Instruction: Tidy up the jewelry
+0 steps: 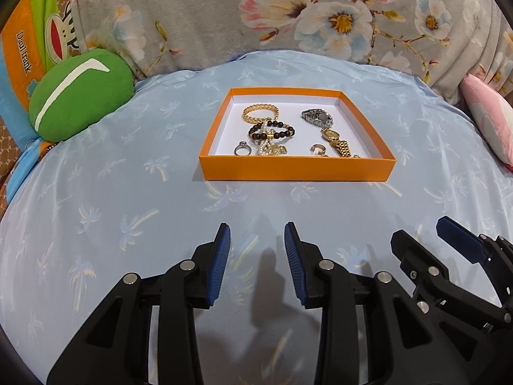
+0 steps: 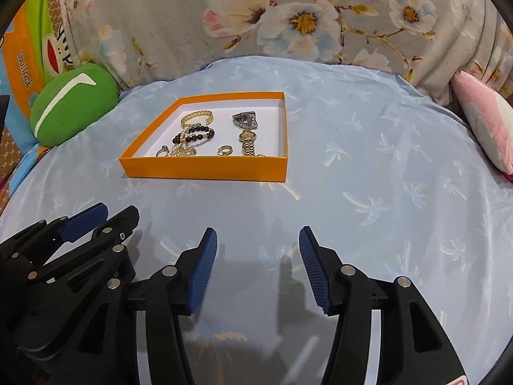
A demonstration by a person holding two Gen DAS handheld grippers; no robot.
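An orange tray (image 1: 296,169) with a white floor sits on a light blue bedsheet (image 1: 128,192). In it lie a gold chain bracelet (image 1: 259,112), a dark bead bracelet (image 1: 272,130), a pearl strand (image 1: 264,147), a silver ring (image 1: 241,148), a gold ring (image 1: 319,149), a silver watch (image 1: 317,117) and a gold watch (image 1: 336,139). The tray also shows in the right wrist view (image 2: 205,168). My left gripper (image 1: 257,234) is open and empty, short of the tray. My right gripper (image 2: 258,239) is open and empty, beside the left one.
A green round cushion (image 1: 80,96) lies at the left of the sheet. A grey floral quilt (image 1: 288,16) runs along the back. A pink pillow (image 1: 490,122) lies at the right edge. An orange cartoon cloth (image 1: 25,48) is at the far left.
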